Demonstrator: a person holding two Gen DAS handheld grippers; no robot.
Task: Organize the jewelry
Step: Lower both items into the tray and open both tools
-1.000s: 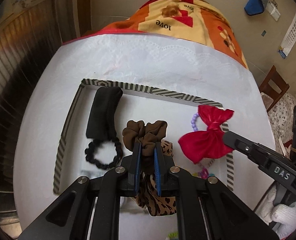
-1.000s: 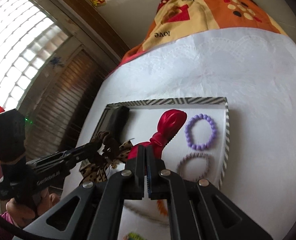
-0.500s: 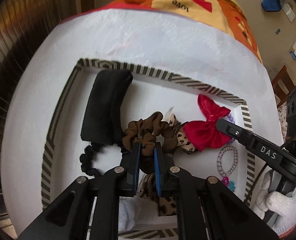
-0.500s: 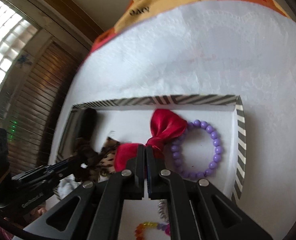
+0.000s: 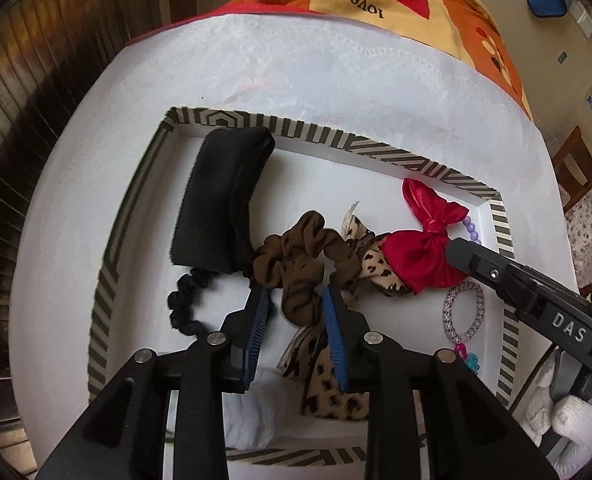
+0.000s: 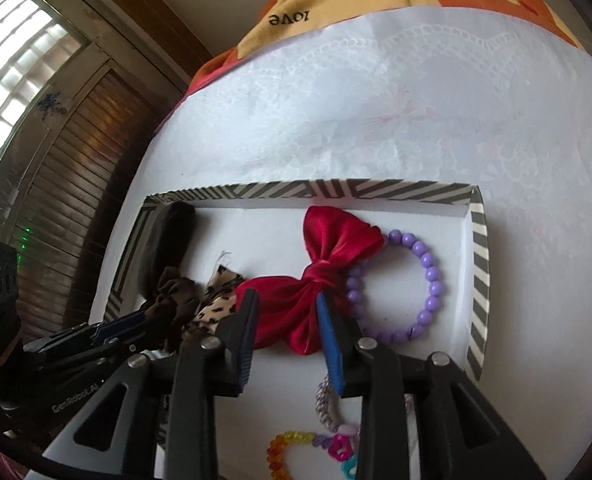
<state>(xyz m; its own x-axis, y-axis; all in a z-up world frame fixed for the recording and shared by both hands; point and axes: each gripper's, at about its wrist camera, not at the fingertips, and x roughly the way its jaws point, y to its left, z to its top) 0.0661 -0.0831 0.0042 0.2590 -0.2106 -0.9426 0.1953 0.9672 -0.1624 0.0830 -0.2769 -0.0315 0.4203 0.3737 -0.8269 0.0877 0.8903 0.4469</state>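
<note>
Both sets of jaws have just been opening, the left gripper (image 5: 296, 300) spread around the brown scrunchie (image 5: 296, 264), the right gripper (image 6: 284, 312) around the red bow (image 6: 308, 300).

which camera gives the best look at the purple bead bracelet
The right wrist view: the purple bead bracelet lies almost whole in the striped tray, only its near-left edge tucked under the red bow. The left wrist view shows just a few beads.
</note>
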